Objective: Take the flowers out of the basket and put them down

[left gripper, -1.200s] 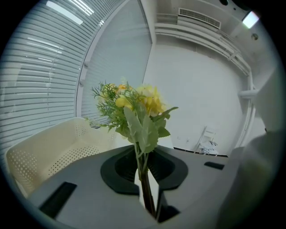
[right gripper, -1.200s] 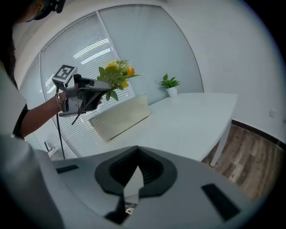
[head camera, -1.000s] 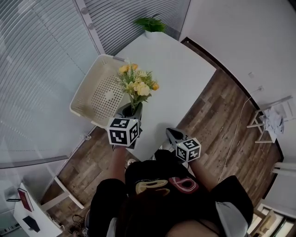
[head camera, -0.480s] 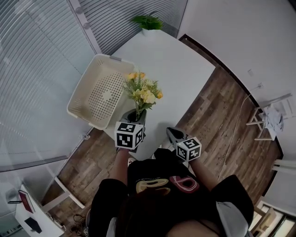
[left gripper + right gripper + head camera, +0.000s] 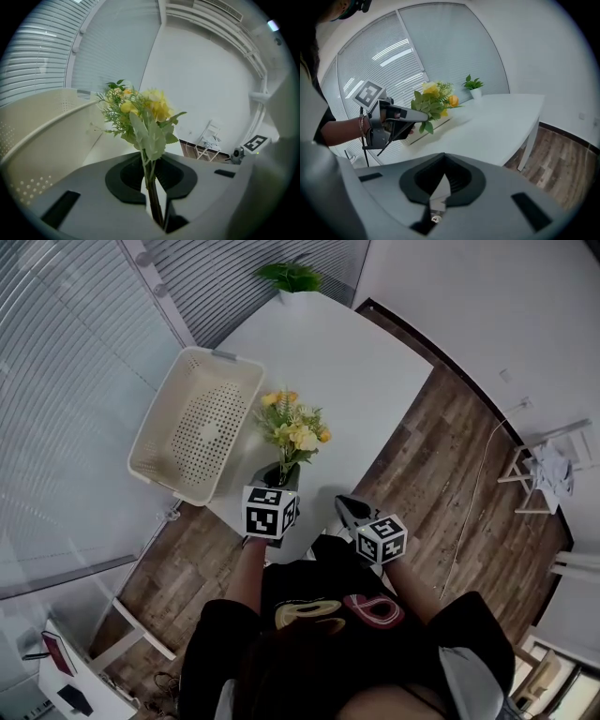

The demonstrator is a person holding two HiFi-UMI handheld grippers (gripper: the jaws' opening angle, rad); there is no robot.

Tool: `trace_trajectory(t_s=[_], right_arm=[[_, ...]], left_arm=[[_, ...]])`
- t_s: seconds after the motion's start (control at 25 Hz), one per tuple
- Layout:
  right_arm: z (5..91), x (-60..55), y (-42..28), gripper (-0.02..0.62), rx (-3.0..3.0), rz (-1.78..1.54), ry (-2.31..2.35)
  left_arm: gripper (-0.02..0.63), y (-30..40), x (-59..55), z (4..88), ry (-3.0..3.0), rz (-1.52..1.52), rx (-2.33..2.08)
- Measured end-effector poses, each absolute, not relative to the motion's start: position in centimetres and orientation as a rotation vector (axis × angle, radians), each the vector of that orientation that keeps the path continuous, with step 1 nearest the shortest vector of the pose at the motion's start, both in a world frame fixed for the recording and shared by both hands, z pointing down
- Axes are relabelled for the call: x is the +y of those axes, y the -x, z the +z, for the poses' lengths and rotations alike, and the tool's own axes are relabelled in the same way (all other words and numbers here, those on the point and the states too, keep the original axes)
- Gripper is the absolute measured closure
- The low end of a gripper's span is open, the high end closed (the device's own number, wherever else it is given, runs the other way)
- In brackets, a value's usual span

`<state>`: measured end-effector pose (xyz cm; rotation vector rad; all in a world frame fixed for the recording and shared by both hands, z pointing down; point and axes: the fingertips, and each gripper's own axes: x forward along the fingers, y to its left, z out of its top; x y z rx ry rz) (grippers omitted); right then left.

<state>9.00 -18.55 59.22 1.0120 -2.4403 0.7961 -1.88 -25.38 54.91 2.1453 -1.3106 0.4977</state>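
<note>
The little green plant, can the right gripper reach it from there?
Probably not: the plant stands at the table's far end, the right gripper at its near edge. Nothing blocks the way.

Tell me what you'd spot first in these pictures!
The yellow flowers pop out first, pinched by their stems in the left gripper over the white table. Beside them, on the table's left side in the head view, sits the empty cream basket.
</note>
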Motion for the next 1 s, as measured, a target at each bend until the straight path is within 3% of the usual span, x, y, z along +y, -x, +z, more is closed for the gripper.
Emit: trace_trajectory(t_s=[1.0], right_arm=[[60.5,-17.9,-11.0,0.584,-2.377,0.837,-1.079]], left_arm=[[0.549,0.4,-25.5,62.3,-1.968,0.509,-1.27]])
